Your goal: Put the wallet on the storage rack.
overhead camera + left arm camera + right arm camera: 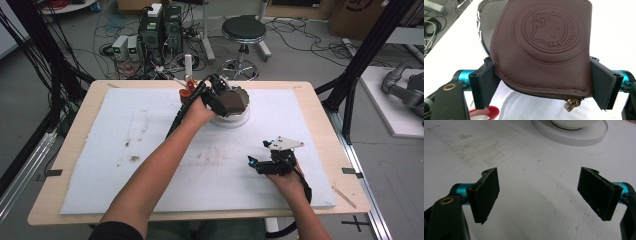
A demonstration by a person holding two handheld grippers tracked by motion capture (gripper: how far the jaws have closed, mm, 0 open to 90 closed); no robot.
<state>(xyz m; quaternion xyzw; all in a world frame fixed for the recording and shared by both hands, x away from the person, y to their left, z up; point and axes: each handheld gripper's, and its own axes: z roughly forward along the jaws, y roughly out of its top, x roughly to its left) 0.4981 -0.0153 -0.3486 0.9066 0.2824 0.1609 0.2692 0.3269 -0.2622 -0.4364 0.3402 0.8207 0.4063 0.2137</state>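
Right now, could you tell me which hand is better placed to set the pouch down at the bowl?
Left. The left gripper already clamps the brown pouch above the bowl, while the right gripper sits open over bare mat, nearer the person.

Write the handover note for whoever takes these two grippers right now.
Left gripper: shut on the brown leather pouch, held up at the far middle of the table, at the metal bowl on the white round stand.
Right gripper: open, nothing held, low over the white mat at the near right.
Done: pouch gripped and lifted.
Left: setting the pouch down, probably in the bowl; its zip looks closed.
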